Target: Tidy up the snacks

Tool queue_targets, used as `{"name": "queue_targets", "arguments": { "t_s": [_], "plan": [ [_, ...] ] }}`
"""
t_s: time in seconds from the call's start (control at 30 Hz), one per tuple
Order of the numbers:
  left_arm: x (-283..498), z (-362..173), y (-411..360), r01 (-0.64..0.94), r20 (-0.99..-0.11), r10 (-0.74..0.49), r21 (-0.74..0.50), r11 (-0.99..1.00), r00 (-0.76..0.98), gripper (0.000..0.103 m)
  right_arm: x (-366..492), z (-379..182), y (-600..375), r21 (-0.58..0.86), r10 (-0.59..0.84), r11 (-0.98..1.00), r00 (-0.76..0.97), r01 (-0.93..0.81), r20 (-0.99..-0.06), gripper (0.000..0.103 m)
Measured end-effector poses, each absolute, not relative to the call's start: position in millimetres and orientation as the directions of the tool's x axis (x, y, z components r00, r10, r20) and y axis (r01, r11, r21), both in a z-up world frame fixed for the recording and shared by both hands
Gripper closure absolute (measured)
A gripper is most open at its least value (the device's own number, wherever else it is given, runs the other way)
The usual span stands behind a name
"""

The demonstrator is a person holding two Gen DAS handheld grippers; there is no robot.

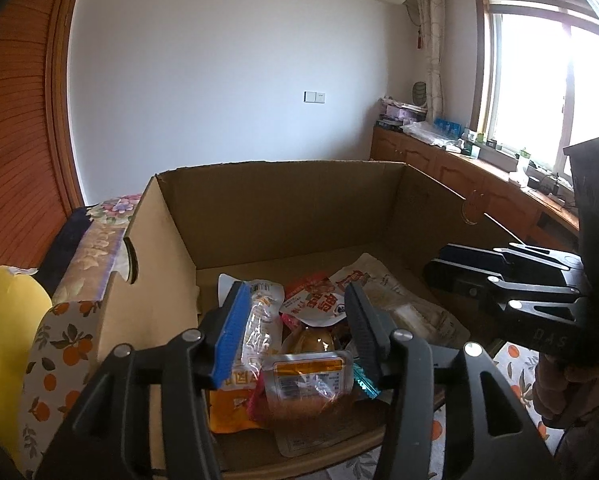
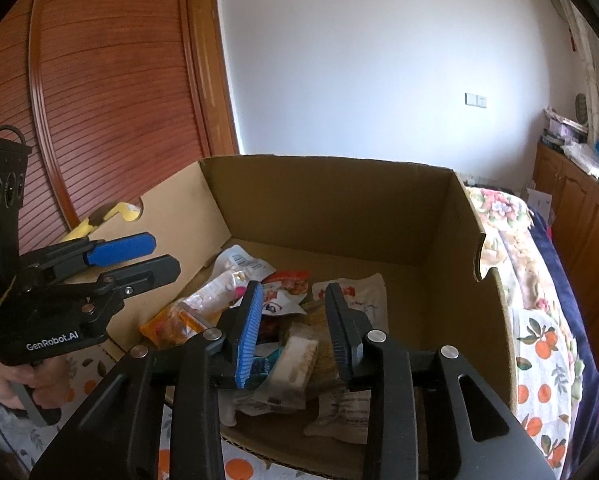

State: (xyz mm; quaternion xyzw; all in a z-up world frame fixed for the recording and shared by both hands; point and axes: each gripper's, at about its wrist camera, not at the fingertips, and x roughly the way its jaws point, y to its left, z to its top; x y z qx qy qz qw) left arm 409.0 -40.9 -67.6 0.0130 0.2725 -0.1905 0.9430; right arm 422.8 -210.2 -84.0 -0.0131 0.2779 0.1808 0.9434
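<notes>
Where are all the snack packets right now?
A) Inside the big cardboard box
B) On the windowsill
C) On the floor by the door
A: the snack packets lie piled on the bottom of the open cardboard box.

My left wrist camera is looking forward and downward along my left gripper (image 1: 295, 332), sitting close over the near edge of the cardboard box (image 1: 259, 216), with the window (image 1: 539, 80) off to its right. My right wrist camera is looking the same way along my right gripper (image 2: 295, 332), just as close, with the wooden door (image 2: 99, 100) off to its left. Both are sharing the box's inside, the snack packets (image 2: 259, 292) in it and the white wall (image 1: 219, 80), and each is catching the other gripper at its edge.
</notes>
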Motion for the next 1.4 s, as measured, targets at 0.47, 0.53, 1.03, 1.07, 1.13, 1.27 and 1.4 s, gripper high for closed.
{"name": "queue_targets", "arguments": {
  "t_s": [0.47, 0.53, 1.03, 1.07, 1.13, 1.27, 1.4],
  "plan": [
    [355.3, -21.2, -36.6, 0.332, -0.498, -0.296, -0.018, 0.943, 0.815, 0.053, 374.4, -40.7, -207.8, 0.030, 0.291, 0.947, 0.815, -0.320, -0.501, 0.069],
    [339.6, -12.4, -37.9, 0.329, -0.491, -0.288, -0.003, 0.944, 0.822, 0.052, 360.0, -33.2, -208.1, 0.026, 0.285, 0.949, 0.821, -0.314, -0.495, 0.069],
    [237.8, 13.9, -39.3, 0.288, -0.480, -0.235, 0.038, 0.957, 0.845, 0.047, 254.9, -6.8, -212.8, 0.034, 0.240, 0.967, 0.851, -0.254, -0.467, 0.065],
    [233.0, 14.9, -40.1, 0.286, -0.481, -0.234, 0.037, 0.958, 0.845, 0.046, 250.6, -5.8, -213.2, 0.035, 0.239, 0.967, 0.852, -0.252, -0.466, 0.065],
    [222.8, 15.6, -40.7, 0.280, -0.483, -0.229, 0.035, 0.959, 0.845, 0.045, 239.5, -4.2, -215.0, 0.038, 0.235, 0.969, 0.854, -0.246, -0.464, 0.064],
    [202.6, 16.9, -43.7, 0.277, -0.483, -0.220, 0.049, 0.960, 0.848, 0.040, 214.7, 1.0, -216.5, 0.033, 0.220, 0.972, 0.860, -0.231, -0.461, 0.060],
    [179.8, 20.4, -44.7, 0.265, -0.471, -0.209, 0.055, 0.963, 0.857, 0.035, 190.8, 5.1, -221.3, 0.039, 0.199, 0.978, 0.871, -0.203, -0.448, 0.053]
  ]
}}
